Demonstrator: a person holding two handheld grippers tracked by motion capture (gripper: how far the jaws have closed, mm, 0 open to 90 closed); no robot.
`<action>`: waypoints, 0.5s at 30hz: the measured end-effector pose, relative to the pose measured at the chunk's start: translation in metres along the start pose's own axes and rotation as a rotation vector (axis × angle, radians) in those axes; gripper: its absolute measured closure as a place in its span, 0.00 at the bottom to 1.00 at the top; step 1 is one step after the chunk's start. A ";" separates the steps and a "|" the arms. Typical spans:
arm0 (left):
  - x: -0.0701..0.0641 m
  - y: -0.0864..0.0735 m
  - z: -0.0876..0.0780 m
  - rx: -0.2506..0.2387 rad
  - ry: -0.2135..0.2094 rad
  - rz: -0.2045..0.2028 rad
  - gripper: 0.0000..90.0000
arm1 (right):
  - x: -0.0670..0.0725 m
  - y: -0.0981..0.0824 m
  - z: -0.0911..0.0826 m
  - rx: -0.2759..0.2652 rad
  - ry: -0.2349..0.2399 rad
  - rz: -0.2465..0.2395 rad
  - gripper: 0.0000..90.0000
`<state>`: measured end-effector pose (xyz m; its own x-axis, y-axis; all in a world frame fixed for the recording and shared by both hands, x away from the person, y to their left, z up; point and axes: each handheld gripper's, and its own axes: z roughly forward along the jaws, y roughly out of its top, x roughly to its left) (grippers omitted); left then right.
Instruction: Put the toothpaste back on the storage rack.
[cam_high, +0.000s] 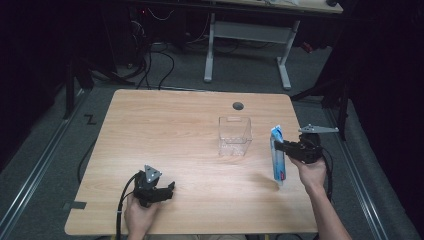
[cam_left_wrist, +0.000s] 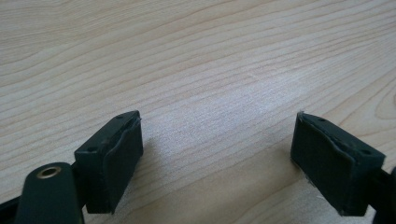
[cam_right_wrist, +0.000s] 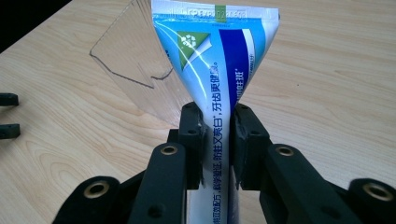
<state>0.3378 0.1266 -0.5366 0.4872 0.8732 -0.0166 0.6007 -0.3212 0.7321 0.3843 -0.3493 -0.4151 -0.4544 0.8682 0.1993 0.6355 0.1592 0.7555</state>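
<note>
right gripper (cam_right_wrist: 217, 140) fingers clamp toothpaste tube (cam_right_wrist: 219, 60); left gripper (cam_left_wrist: 217, 154) fingers spread, empty.

Setting: lab or test room. Evidence: bare wooden table (cam_high: 165, 130) on grey carpet; beyond the table, a white-legged desk (cam_high: 247, 30) with loose cables (cam_high: 160, 62) beneath; metal floor rails (cam_high: 37, 165) beside the table; dark surroundings.

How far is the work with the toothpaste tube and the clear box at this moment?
Done: the right gripper is shut on the toothpaste tube, which stands right of the clear box. In hand: holding it upright. Left: probably putting it in the box, which looks empty. The left gripper rests open on the table.
</note>
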 end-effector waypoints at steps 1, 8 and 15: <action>0.000 0.000 0.000 0.000 0.000 0.000 0.19 | 0.001 0.000 -0.001 -0.002 0.001 -0.002 0.85; 0.000 0.000 0.000 0.000 0.000 0.000 0.19 | 0.009 0.007 -0.007 -0.032 0.024 -0.028 0.84; 0.000 0.000 0.000 0.000 0.000 0.000 0.19 | 0.021 0.016 -0.011 -0.053 0.046 -0.057 0.84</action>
<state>0.3378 0.1266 -0.5366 0.4872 0.8732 -0.0166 0.6008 -0.3212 0.7321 0.3780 -0.3339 -0.3923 -0.5181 0.8357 0.1821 0.5744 0.1822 0.7980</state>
